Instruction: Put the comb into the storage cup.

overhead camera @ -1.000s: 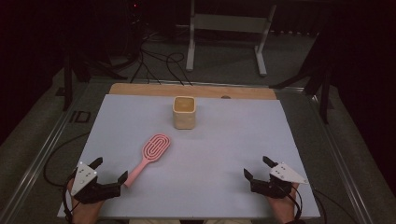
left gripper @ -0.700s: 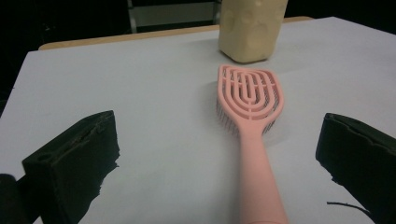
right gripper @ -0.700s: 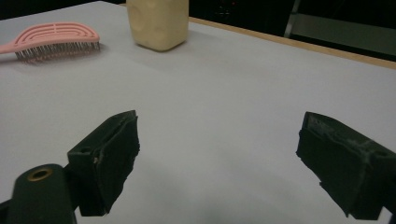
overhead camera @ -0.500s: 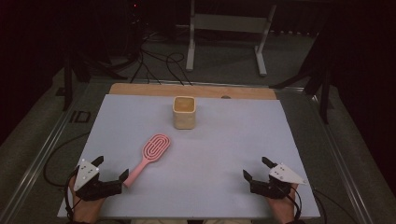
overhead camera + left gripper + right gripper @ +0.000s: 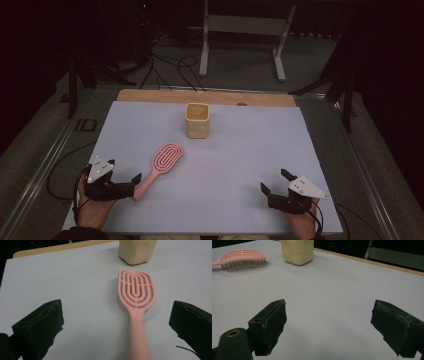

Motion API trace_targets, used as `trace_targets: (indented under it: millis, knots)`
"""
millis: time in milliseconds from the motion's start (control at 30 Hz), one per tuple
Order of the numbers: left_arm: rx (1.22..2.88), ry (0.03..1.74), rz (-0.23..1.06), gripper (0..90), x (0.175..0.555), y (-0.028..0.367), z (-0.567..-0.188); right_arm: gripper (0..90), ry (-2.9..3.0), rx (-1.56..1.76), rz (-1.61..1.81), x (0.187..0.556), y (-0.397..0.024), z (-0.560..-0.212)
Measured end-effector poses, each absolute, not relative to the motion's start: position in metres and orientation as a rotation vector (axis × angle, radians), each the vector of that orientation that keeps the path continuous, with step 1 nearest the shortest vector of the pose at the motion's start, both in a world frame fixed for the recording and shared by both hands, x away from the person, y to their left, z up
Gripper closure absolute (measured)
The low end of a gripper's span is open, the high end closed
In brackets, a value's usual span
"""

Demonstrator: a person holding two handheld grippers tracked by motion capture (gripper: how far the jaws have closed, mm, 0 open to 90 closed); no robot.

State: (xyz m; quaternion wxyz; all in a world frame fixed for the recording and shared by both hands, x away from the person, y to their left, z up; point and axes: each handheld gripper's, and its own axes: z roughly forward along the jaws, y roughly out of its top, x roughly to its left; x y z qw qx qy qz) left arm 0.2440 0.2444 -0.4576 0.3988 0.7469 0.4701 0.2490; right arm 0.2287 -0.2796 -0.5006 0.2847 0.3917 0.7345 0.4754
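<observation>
While both claws sit low at the near edge of the table, the pink hairbrush serves as the landmark here.

Left gripper (image 5: 122,177): released, jaws spread wide, nothing between them. It rests just at the handle end of the pink hairbrush (image 5: 161,166). In the left gripper view the handle runs up between the two black jaws, closer to the right one, touching neither.

Pink hairbrush (image 5: 137,301): lying flat on the table, bristles down, handle toward the left gripper, oval slotted head pointing away toward the cup.

Right gripper (image 5: 274,181): released too, jaws wide apart over bare table, holding nothing. It is well apart from the hairbrush, on the opposite side of the table's near edge.

Beige cup (image 5: 197,120): upright, beyond the hairbrush head, near it but not touching. In the right gripper view it stands just right of the brush head.

Table (image 5: 250,150): pale grey sheet under the hairbrush, with a wooden strip (image 5: 150,96) along the far edge behind the cup.
</observation>
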Motion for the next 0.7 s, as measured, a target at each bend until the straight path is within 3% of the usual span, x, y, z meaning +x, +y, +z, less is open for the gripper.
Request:
trace_targets:
  millis: [700]
  knots:
    - [2.073, 1.192, 0.641, 0.2, 0.28, 0.198, -0.449, 12.6, 1.966, 1.045, 1.263, 0.229, -0.28, -0.5]
